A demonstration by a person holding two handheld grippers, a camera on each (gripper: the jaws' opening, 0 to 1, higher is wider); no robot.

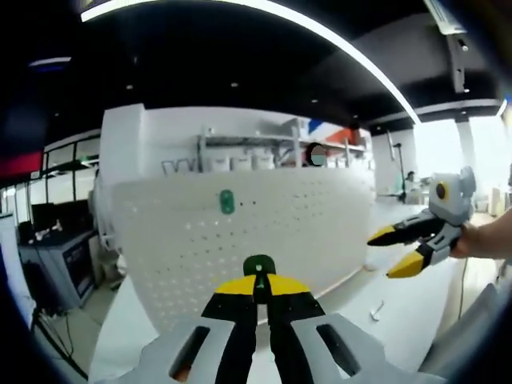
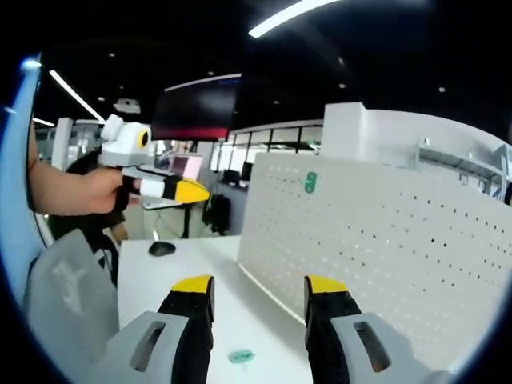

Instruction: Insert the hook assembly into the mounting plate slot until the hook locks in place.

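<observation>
Honestly, with my left claw [image 1: 258,290] clamped on the green hook [image 1: 259,266] at lower centre, right claw [image 2: 261,298] apart, I'd square it to the pegboard [image 1: 184,240] slot first.

One white pegboard [image 1: 240,240] stands on the one white desk [image 2: 184,272]. Three green hook pieces show: one mounted high on the pegboard [image 1: 227,202], one in front of the pegboard, pinched in the left claw [image 1: 258,282], and one lying on the desk before the pegboard [image 2: 241,356]. One small white part [image 1: 377,310] lies on the desk near the pegboard. Two claws: the left one and the right claw [image 2: 259,296].
</observation>
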